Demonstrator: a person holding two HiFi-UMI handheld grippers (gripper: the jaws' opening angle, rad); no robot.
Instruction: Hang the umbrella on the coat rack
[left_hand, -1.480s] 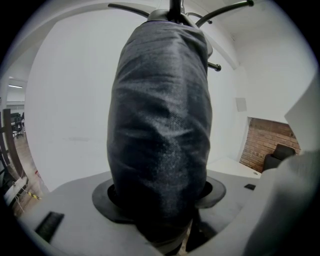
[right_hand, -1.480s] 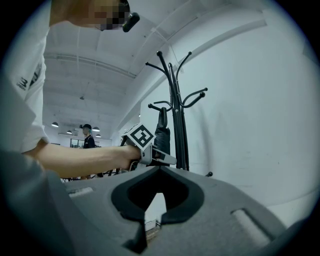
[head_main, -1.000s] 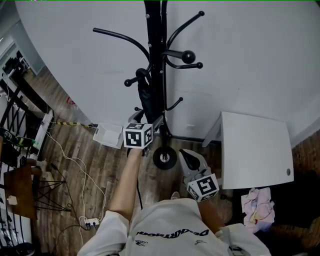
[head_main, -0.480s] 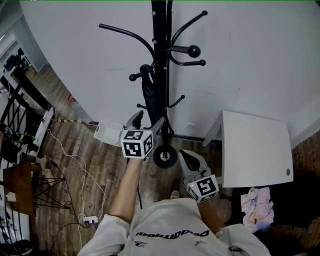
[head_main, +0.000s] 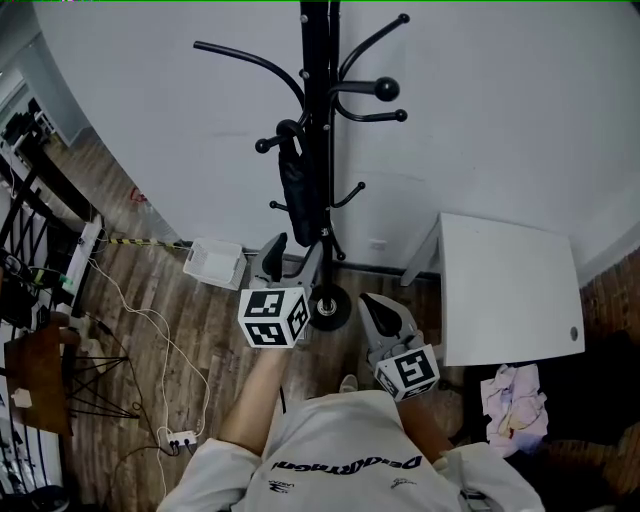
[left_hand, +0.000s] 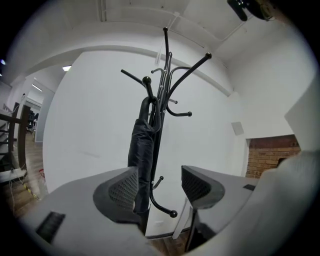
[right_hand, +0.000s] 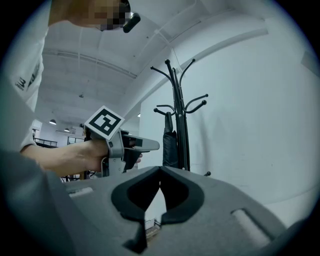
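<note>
A black folded umbrella (head_main: 293, 188) hangs upright from a low hook of the black coat rack (head_main: 317, 90), close against its pole. My left gripper (head_main: 292, 256) is held level a short way in front of the umbrella's lower end, apart from it. Its jaws are open and have just been closing, with nothing between them. In the left gripper view the umbrella (left_hand: 142, 152) shows beyond the gap, on the rack (left_hand: 163, 95). My right gripper (head_main: 378, 312) is shut and empty, low at the right. The right gripper view shows its tips (right_hand: 160, 171) meeting, with the left gripper (right_hand: 131, 145) ahead.
The rack's round base (head_main: 328, 308) stands on the wooden floor by the white wall. A white table (head_main: 505, 290) is at the right, with a crumpled cloth (head_main: 515, 402) before it. A white box (head_main: 213, 264), cables and a power strip (head_main: 180, 438) lie at the left.
My left gripper has drawn back from the umbrella toward the person and its jaws have narrowed. The umbrella stays hanging on the hook. The right gripper has kept still.
</note>
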